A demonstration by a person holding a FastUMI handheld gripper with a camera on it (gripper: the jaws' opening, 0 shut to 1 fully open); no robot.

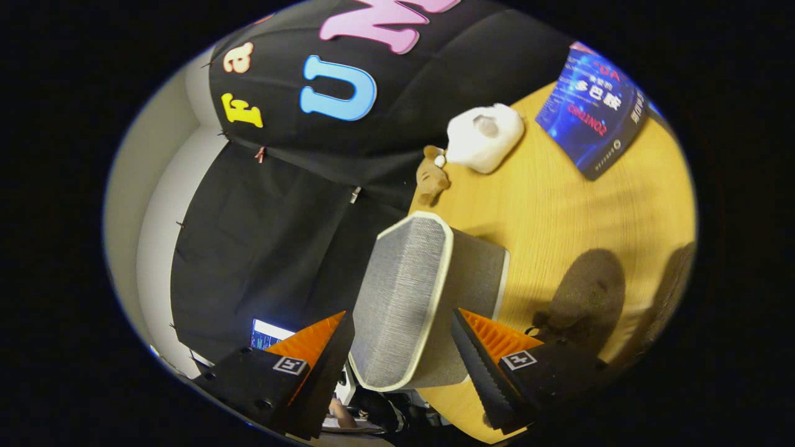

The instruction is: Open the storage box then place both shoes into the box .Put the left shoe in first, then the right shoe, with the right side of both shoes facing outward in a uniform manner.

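Grey ribbed fabric with a pale rim marks the box (428,298), which stands on the wooden table (559,205) right at its edge, between the two fingers of the gripper (404,347). The fingers are apart, one to each side of the box, and neither presses on it, so nothing is gripped yet. The view is rolled hard to one side (the tabletop runs up the picture), which I take to mean the gripper is being turned to come at the lid. The box's octagonal ribbed face points toward the black cloth wall, away from the table's middle; its long axis runs along the fingers. Whether that face is the lid, I cannot tell. Beyond the box lie a brown plush toy (431,179), a white pouch (485,136) and a blue book (593,110), all well apart from it.
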